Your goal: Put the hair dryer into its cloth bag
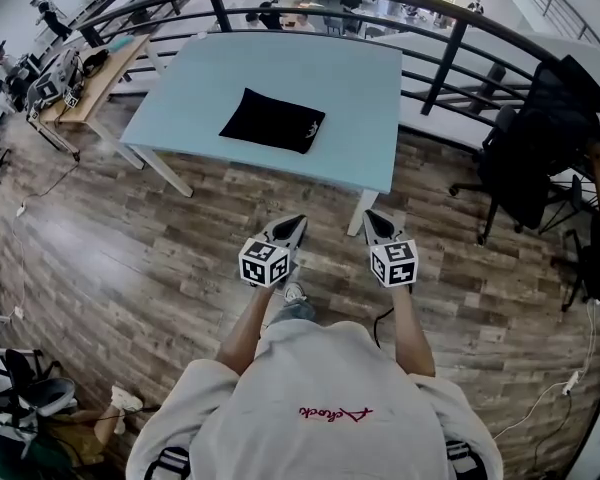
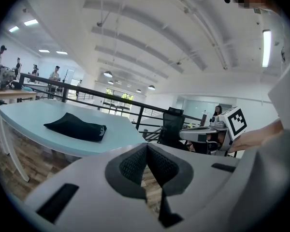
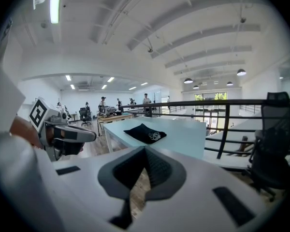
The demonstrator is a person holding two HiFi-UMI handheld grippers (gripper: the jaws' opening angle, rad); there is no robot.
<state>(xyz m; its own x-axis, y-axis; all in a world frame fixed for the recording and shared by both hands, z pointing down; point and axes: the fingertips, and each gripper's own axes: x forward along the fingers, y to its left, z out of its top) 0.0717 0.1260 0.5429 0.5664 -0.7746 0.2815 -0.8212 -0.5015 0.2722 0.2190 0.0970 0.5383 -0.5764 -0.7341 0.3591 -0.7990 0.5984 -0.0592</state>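
The cloth bag [image 1: 273, 120] lies flat and black near the middle of the light blue table [image 1: 365, 88], a little toward its 6 o'clock edge, with a small white logo at its 3 o'clock end. No hair dryer shows loose in any view. Whether it sits inside the bag cannot be told, though the bag looks slightly plump rather than empty. Nothing else rests on the tabletop.

At 6 o'clock from the bag, well apart from the table and over the wooden floor [image 1: 130, 258], the left gripper [image 1: 296, 223] and right gripper [image 1: 372, 218] hang side by side. Both are clenched on nothing, pads pressed together. My guess is that the task is either finished or not yet begun. A black office chair [image 1: 535, 158] stands at 3 o'clock, against the railing [image 1: 450, 58].
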